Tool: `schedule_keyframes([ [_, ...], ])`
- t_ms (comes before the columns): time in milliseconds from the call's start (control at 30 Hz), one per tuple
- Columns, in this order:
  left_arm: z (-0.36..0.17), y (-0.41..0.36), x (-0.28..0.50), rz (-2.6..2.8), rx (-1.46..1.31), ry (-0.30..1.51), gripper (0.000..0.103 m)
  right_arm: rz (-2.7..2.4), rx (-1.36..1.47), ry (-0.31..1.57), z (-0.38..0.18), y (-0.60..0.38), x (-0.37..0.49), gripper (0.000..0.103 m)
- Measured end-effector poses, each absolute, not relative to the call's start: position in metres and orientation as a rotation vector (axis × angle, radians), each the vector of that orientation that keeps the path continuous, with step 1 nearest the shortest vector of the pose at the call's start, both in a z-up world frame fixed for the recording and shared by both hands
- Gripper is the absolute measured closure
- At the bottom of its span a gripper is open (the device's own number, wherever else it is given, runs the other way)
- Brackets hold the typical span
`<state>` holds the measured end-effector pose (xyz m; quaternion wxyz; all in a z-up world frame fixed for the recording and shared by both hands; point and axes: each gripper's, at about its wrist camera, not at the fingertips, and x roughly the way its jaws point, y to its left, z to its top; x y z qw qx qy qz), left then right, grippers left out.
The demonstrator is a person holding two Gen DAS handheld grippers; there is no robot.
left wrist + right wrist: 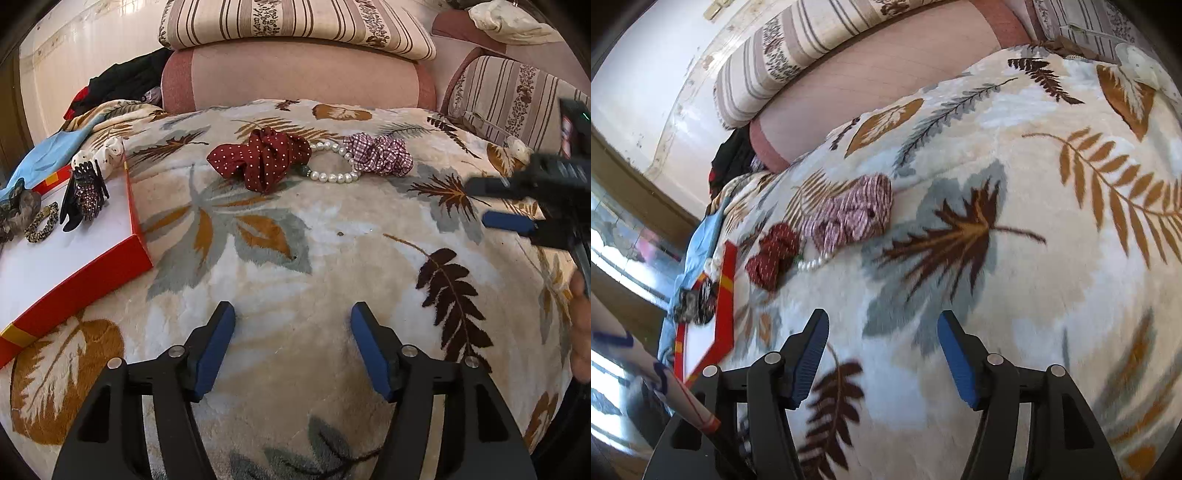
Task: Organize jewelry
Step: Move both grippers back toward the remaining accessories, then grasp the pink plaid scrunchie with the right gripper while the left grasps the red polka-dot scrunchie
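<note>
Three pieces lie in a row on the leaf-patterned blanket (295, 258) of the bed, well ahead of the left tongs (293, 345): a dark red polka-dot scrunchie (260, 158), a pearl bracelet (334, 168) touching it, and a checked pink scrunchie (380, 153) against the bracelet's other side. The scrunchies look light, soft and crumpled, so a pinch on any raised fold should lift them. The bracelet is probably the awkward one: round glossy beads, likely slippery, best taken across the strand at its free near arc. To the left, a red-rimmed box (140, 236) with a white floor already holds a dark claw clip (85, 195), a leopard-print band (42, 223) and other pieces. Both the left tongs and the right tongs (882, 356) stand wide and hold nothing.
</note>
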<state>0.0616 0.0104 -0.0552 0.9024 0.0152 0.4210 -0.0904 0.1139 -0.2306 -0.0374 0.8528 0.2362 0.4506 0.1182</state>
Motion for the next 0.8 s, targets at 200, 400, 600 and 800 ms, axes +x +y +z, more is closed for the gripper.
schedule_keyframes([
  [200,-0.056,0.01,0.063,-0.201,0.032,0.874,0.034,0.214,0.473,0.956,-0.033,-0.213,0.161,0.029],
  [400,-0.056,0.01,0.064,-0.215,0.023,0.878,0.032,0.161,0.495,1.009,-0.046,-0.195,0.221,0.033],
  [600,-0.051,0.017,0.066,-0.24,-0.031,0.873,0.032,0.25,0.54,1.005,-0.053,-0.192,0.214,0.092],
  [800,-0.023,0.025,0.086,-0.244,-0.094,0.829,0.032,0.228,0.52,0.884,-0.012,-0.234,0.143,0.092],
])
